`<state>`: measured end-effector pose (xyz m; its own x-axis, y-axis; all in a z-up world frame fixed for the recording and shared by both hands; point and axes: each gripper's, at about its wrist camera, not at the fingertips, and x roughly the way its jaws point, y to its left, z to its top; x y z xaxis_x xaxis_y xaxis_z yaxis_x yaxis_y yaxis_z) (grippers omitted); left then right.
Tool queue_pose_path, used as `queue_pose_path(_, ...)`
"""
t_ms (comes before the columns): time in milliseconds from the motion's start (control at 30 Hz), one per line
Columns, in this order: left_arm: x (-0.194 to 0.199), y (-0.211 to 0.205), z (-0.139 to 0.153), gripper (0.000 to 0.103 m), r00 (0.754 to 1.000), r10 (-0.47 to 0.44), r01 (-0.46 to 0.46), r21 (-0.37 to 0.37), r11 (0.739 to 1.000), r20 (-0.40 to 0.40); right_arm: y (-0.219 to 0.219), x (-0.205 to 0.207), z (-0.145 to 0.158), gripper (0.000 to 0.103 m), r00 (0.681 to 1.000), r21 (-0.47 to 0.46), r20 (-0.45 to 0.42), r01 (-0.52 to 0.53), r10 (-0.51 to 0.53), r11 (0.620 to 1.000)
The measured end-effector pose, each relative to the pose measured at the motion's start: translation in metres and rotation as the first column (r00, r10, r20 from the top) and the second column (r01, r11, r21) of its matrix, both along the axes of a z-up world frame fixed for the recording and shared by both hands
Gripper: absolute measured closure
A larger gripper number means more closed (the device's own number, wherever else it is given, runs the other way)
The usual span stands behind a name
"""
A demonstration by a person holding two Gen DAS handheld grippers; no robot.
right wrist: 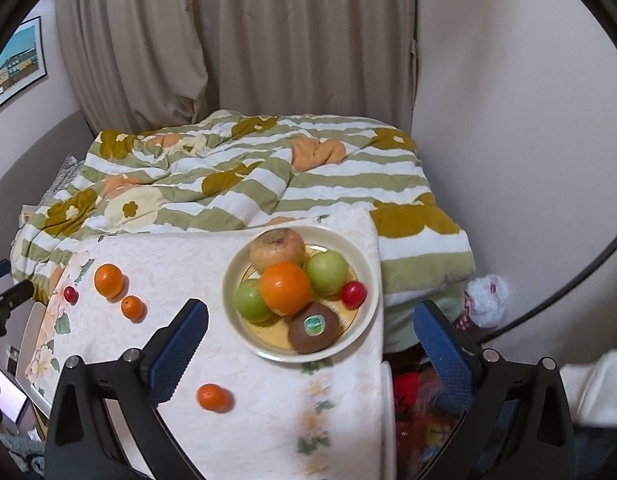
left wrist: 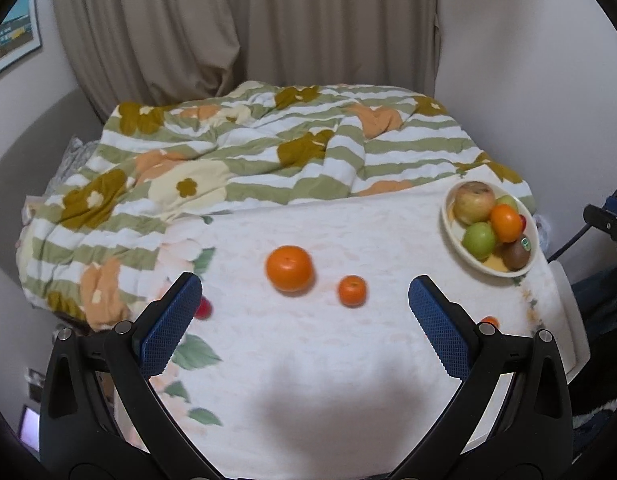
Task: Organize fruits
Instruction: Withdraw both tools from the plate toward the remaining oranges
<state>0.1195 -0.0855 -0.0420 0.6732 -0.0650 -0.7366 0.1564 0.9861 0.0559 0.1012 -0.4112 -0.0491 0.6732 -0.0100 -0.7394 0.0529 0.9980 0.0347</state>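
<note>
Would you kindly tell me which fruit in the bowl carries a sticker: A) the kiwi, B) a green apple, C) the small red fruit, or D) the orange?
A: in the right wrist view a green and white sticker sits on top of the brown kiwi at the near side of the bowl, while the orange, the green apples and the small red fruit show bare skin.

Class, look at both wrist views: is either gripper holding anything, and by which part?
Nothing is held. The left gripper and right gripper both have open, empty jaws.
</note>
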Motion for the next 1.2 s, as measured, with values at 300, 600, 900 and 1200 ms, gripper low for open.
queue_pose_path(300,0.043,0.046,-0.009,0.000,0.986,-0.159,0.157,-0.037,0.987,-0.057,0.054,-0.011,-0.018,0.001,0.987,0.037,-0.083,0.143,-0.139,0.989)
queue_pose_path(600,0.087,0.064,-0.041,0.000,0.941,-0.320,0.319,-0.025,0.947,-0.113,0.089,-0.015,-0.044,0.001,0.941,0.071,-0.123,0.326,-0.316,0.943)
queue_pose_path(900,0.124,0.059,-0.090,0.000,0.875,-0.443,0.446,-0.030,0.895,-0.193,0.105,-0.018,-0.083,0.001,0.867,0.102,-0.163,0.489,-0.471,0.866)
queue_pose_path(1200,0.143,0.038,-0.131,0.000,0.836,-0.485,0.494,-0.034,0.869,-0.256,0.108,-0.013,-0.118,0.003,0.847,0.100,-0.214,0.515,-0.487,0.851)
